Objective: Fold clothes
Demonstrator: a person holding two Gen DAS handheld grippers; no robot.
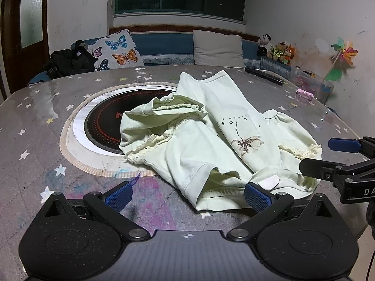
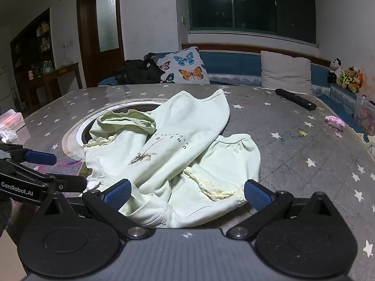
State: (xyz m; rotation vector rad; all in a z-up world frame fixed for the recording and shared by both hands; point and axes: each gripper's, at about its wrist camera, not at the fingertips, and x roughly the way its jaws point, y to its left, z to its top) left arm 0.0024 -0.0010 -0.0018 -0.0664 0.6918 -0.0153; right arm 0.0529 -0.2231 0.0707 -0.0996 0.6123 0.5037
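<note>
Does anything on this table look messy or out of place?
Yes. The pale green lace-trimmed garment lies crumpled, partly over the round black cooktop set into the star-patterned table, an odd spot for cloth. Purple stains mark the near edge.

The garment (image 1: 199,135) hides the round cooktop (image 1: 103,126) from about two to five o'clock; its printed lettering (image 2: 173,140) is too small to read; the right gripper (image 1: 328,157) is cut off at three o'clock in the left view; the shelf (image 2: 30,46) contents at ten o'clock are blurred.
</note>
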